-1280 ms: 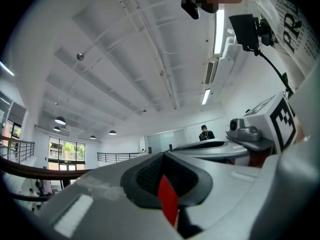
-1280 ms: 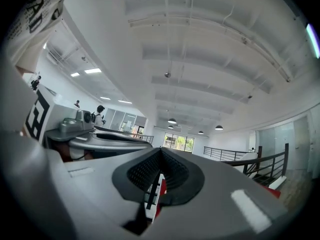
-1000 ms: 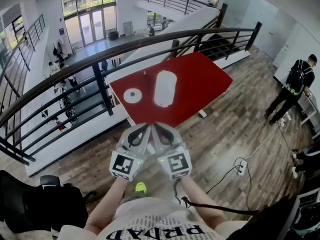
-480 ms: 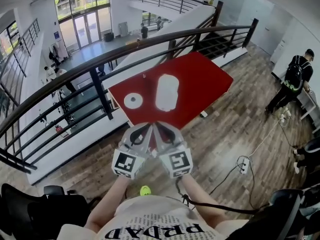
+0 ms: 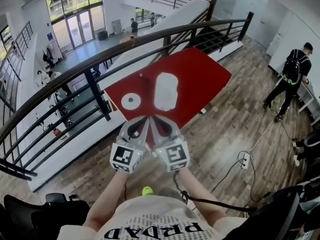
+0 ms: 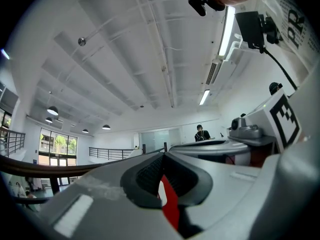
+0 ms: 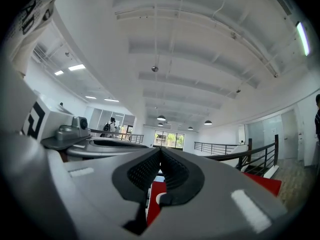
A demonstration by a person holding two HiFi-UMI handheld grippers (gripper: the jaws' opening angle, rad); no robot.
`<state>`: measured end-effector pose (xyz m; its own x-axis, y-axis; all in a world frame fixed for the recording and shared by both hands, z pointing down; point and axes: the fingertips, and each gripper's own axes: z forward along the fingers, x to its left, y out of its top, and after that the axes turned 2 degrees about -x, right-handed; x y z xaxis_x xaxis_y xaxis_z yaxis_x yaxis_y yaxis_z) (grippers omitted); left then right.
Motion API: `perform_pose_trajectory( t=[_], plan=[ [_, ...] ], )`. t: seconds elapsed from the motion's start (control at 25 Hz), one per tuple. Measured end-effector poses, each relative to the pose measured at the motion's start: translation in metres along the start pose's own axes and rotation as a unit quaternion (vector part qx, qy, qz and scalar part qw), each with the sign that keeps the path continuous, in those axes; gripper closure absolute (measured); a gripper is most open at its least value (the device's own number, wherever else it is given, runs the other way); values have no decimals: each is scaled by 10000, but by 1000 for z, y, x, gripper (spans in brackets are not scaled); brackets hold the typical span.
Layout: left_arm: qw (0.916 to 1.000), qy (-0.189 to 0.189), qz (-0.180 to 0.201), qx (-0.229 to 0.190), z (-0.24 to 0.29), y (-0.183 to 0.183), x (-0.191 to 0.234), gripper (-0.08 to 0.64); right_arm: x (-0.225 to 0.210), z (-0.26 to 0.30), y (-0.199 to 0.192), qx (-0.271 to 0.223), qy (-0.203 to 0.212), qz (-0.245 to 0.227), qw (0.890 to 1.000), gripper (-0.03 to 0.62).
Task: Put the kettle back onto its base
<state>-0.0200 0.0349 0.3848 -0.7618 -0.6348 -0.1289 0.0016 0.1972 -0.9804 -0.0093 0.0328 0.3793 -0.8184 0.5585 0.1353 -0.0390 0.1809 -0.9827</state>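
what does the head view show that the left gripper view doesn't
Head view only: the whole white kettle and its round base, apart on the red table; the wooden floor. Left gripper view only: the ceiling and its light strips. Both: the left gripper, jaws shut on nothing, the right gripper beside it, the railing, and the table, a red sliver in the gripper view.

Bare forearms [image 5: 107,200] held forward, side by side. Grey two-jaw left gripper [image 5: 144,120] and right gripper [image 5: 155,120]: jaws closed, empty, tips converging.
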Motion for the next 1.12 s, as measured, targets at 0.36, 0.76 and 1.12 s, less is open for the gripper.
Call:
perform_pose_trajectory(
  t=[0.36,0.76,1.12],
  plan=[
    [9999,18,-71,81,21,-12,10,568,-20,21,-12,129,-30,87,9999,584],
    [9997,190,-111,138,74,-32,44,568,-63,70,-31,208,108,48,9997,584],
    [9992,331,-151,169,120,-58,66,566,-100,102,-54,295,235,-36,9993,584]
  ],
)
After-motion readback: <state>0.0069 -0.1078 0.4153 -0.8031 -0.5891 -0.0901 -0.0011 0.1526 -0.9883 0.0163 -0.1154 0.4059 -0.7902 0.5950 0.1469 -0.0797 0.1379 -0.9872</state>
